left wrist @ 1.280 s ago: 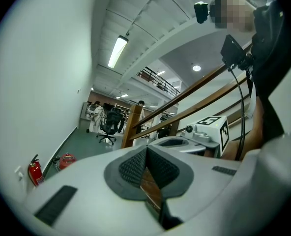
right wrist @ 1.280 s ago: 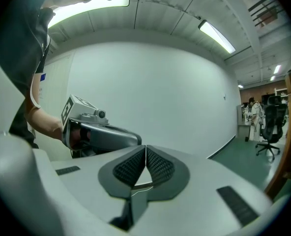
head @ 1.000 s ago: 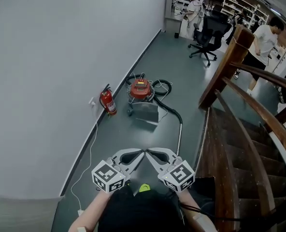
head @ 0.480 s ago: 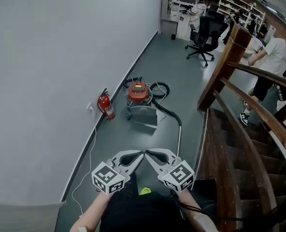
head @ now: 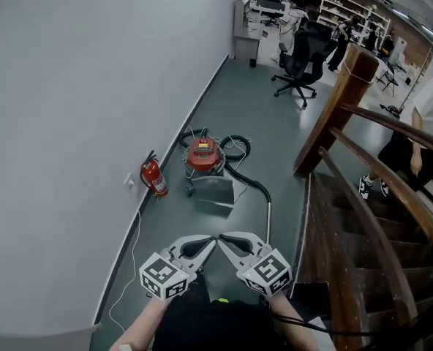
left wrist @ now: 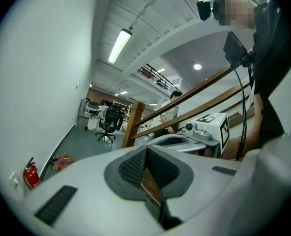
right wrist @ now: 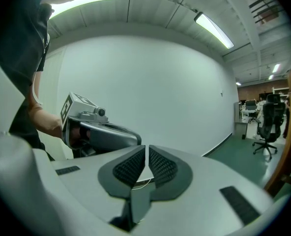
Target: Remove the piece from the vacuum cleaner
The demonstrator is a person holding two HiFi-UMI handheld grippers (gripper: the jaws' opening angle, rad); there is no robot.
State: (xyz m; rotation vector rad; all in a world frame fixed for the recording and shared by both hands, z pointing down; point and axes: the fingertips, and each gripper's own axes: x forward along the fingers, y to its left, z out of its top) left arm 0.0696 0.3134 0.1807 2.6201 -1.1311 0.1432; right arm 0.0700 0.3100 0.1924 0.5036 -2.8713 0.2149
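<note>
Both sets of jaws are pinched fully shut on nothing, with the left gripper (head: 211, 241) and right gripper (head: 224, 238) tip to tip up close. The red vacuum cleaner (head: 202, 156) sits well ahead on the floor, beside a fire extinguisher (head: 153, 178). Looks like the approach step. Next they need to get close and open up.

No legible text anywhere, label (head: 202, 150) atop red vacuum cleaner (head: 205, 161) too small to read

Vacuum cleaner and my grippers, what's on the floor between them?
Head view: a grey boxy piece just before the vacuum cleaner, then bare floor to the left gripper and right gripper.
</note>
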